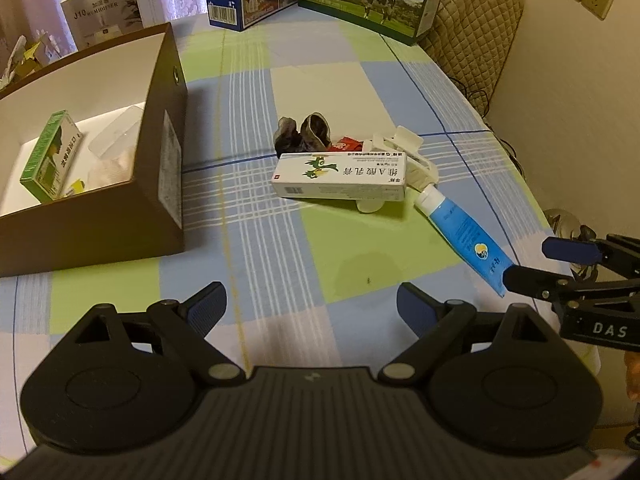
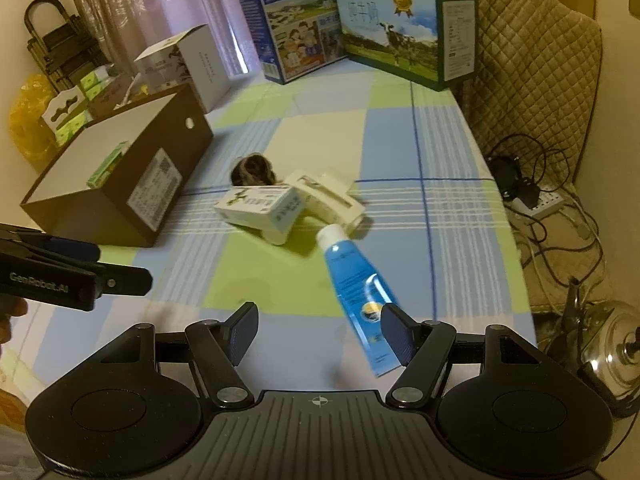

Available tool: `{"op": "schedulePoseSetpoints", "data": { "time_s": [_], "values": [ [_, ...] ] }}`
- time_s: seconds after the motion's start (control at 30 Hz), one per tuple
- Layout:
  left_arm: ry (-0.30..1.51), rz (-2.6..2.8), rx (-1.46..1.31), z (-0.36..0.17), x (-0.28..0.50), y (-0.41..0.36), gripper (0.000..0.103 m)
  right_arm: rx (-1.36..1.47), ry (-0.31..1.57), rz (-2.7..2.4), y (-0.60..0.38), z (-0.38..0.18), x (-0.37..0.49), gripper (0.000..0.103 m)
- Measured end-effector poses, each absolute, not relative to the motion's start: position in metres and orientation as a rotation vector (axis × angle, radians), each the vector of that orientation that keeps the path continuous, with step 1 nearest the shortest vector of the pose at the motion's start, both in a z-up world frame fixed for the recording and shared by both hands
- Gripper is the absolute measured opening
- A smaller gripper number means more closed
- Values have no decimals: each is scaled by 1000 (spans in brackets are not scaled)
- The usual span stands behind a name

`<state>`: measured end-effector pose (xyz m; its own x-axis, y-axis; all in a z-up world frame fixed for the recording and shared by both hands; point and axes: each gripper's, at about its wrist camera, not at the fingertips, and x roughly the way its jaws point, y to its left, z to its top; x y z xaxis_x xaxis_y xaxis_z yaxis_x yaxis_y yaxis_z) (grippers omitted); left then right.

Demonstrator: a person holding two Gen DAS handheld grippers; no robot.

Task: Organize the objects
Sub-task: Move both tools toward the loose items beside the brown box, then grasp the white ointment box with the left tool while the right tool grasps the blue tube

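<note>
On the checked tablecloth lie a white ointment box [image 1: 340, 176] [image 2: 260, 212], a blue tube [image 1: 464, 236] [image 2: 356, 280], a white plastic holder [image 1: 400, 148] [image 2: 324, 196], a dark crumpled cloth [image 1: 304, 134] [image 2: 252, 172] and a red wrapper [image 1: 346, 145]. An open brown box [image 1: 160, 160] [image 2: 120, 184] stands to the left and holds a green box [image 1: 52, 156]. My left gripper [image 1: 312, 306] [image 2: 116, 266] is open over bare cloth. My right gripper [image 2: 320, 332] [image 1: 528, 262] is open at the tube's flat tail, which runs beside its right finger.
Two milk cartons [image 2: 296, 28] [image 2: 404, 28] and a white humidifier box [image 1: 104, 8] stand along the table's far edge. A quilted chair [image 2: 532, 60] is at the right, with cables and a power strip [image 2: 548, 200] and a steel kettle [image 2: 616, 348] below the right table edge.
</note>
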<state>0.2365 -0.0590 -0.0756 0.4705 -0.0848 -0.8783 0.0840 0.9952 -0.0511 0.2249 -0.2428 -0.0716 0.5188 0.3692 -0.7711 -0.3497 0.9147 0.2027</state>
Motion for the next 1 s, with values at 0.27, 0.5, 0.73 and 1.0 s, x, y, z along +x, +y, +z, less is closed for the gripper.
{"op": "schedulePoseSetpoints", "data": {
  "time_s": [0.27,0.5,0.73,1.0],
  "values": [
    [1089,-74,-11,-86,257,-68,90,-33,915,443,-245,-99,249,65],
    [1103,-62,-30,-96,277,-74,90,-103,893,482,-236,-118,268,63],
    [1102,-45,-73,-98,299,-75,92,-148,918,502,-224,-138,286,52],
    [1079,12,-96,-98,337,-72,97,-182,917,489,-229,-144,289,39]
  ]
}}
